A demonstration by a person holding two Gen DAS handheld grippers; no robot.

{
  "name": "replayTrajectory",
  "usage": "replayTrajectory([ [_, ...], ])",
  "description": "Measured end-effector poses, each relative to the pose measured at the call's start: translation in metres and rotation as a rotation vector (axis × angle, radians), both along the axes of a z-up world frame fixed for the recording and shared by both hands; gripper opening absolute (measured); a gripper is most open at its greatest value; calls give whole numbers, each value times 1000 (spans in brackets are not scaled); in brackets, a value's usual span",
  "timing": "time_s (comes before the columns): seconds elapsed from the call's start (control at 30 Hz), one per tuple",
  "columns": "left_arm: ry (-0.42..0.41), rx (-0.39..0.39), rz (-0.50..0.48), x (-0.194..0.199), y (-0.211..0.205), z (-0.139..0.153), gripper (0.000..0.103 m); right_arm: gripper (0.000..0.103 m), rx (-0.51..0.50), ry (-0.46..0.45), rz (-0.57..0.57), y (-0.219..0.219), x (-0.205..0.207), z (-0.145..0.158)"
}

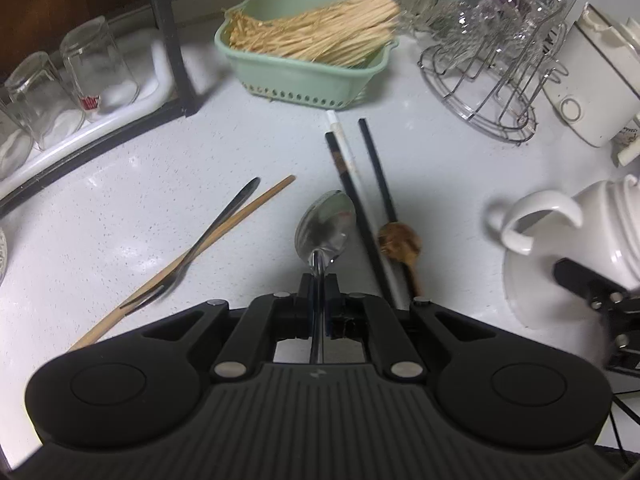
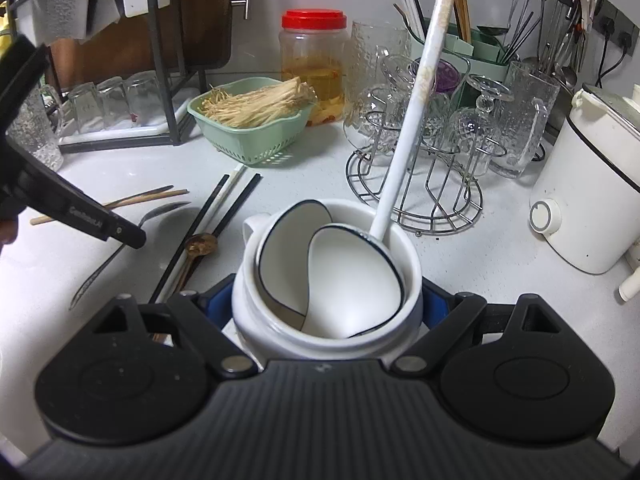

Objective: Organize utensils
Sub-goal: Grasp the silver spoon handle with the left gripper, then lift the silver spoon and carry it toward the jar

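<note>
My left gripper (image 1: 319,285) is shut on the handle of a steel spoon (image 1: 325,226), its bowl pointing forward over the white counter. A steel fork (image 1: 200,250) crosses a wooden chopstick (image 1: 188,260) to the left. Black and white chopsticks (image 1: 360,204) and a brown wooden spoon (image 1: 400,242) lie to the right. My right gripper (image 2: 328,304) is shut on a white ceramic jar (image 2: 256,316) that holds a white ladle (image 2: 404,160) and white spoons (image 2: 288,240). The jar also shows in the left wrist view (image 1: 592,216).
A green basket of enoki mushrooms (image 1: 308,76) stands at the back. A wire rack with glasses (image 2: 420,160) is back right, a white cooker (image 2: 592,184) far right. Upturned glasses (image 1: 72,80) sit on a tray at left. A utensil caddy (image 2: 472,48) stands behind.
</note>
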State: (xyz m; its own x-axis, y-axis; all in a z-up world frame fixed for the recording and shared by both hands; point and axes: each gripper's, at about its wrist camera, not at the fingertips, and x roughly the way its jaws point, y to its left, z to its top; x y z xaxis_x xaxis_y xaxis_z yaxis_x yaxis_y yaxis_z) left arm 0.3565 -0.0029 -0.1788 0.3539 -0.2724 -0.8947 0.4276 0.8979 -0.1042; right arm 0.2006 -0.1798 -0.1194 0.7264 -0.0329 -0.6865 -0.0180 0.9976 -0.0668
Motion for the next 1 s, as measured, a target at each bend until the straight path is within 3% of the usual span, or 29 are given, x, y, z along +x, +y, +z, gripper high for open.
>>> replayTrajectory([
  [0.47,0,-83,56,-35,-25,43,6,91,1,-24,109,-8,3,-1],
  [1.0,39,-99,-58,-61,-41,100,6,91,4,-43,183,-12,8,-3],
])
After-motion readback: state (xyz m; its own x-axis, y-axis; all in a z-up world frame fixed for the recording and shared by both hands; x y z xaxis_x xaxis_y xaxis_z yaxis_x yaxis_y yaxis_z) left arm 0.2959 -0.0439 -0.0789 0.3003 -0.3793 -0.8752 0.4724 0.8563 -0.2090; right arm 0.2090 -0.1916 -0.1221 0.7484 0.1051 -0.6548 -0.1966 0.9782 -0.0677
